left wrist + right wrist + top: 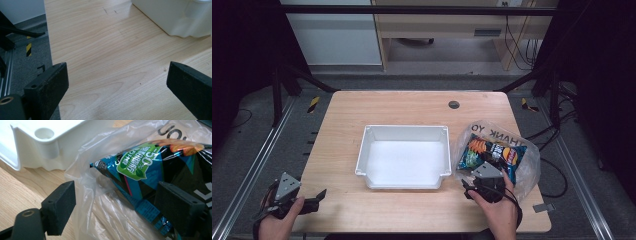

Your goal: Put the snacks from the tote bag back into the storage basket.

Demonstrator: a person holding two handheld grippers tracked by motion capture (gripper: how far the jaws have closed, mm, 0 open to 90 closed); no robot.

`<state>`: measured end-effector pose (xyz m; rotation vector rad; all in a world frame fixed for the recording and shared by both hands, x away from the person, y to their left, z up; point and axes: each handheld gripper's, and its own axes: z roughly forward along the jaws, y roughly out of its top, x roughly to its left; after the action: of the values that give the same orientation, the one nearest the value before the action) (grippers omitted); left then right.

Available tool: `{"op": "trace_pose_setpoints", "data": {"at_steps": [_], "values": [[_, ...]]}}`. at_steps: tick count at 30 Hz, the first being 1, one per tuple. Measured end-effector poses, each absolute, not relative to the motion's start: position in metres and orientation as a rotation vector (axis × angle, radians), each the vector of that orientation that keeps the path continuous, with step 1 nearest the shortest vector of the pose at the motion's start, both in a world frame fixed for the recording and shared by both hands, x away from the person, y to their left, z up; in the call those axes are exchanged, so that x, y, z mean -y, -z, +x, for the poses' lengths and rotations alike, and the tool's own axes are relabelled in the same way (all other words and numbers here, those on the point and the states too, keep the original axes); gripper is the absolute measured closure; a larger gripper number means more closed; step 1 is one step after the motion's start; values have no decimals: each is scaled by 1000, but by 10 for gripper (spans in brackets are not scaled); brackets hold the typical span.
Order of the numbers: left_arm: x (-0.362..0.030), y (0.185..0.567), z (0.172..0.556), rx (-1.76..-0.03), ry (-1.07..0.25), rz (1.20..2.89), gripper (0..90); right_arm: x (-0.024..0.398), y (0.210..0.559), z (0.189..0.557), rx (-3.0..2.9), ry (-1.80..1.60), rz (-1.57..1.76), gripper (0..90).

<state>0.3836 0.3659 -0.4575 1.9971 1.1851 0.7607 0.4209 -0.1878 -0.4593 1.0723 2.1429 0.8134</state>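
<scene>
One crinkly, light chip packet [150,170] lies inside a slippery clear plastic bag [105,220]; your right gripper [117,205] straddles its end, jaws spread; grip the packet's sealed edge.

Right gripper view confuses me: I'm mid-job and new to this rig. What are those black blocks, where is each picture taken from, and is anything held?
A person holds a two-jaw gripper in each hand. The high view looks down on the wooden table; the other two cameras ride on the grippers, so the black blocks are their jaws. A white tray sits mid-table, with a clear plastic bag holding a snack packet beside it. The right gripper is open around the bag's edge and the packet, not yet clamped. The left gripper is open over bare wood.
</scene>
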Motion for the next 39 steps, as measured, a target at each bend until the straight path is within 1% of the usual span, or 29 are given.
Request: {"op": "trace_pose_setpoints", "data": {"at_steps": [1,6,9,11,13,17,19,22,28,34,39], "values": [[-367,456,384,-1183,-776,1983,35,188,459,421,-2142,-812,1072,152],[-366,457,385,-1188,-762,1973,29,189,457,424,-2126,-829,1078,140],[-364,457,386,-1166,-757,1979,29,193,453,423,-2110,-848,1068,159],[-363,457,387,-1165,-747,1976,29,196,451,421,-2110,-865,1078,192],[-362,456,387,-1157,-745,1975,29,198,449,421,-2117,-884,1083,191],[-359,454,384,-1133,-764,1983,29,201,436,419,-2131,-856,1093,172],[-361,455,381,-1170,-796,1972,32,205,426,419,-2133,-845,1129,161],[-365,455,381,-1176,-811,1969,31,210,418,420,-2151,-809,1135,145],[-369,457,384,-1195,-794,1980,30,221,410,427,-2192,-747,1153,127],[-366,458,384,-1198,-789,1982,20,230,406,422,-2197,-730,1176,123],[-363,458,384,-1179,-794,1990,21,242,393,424,-2210,-699,1145,119]]}}
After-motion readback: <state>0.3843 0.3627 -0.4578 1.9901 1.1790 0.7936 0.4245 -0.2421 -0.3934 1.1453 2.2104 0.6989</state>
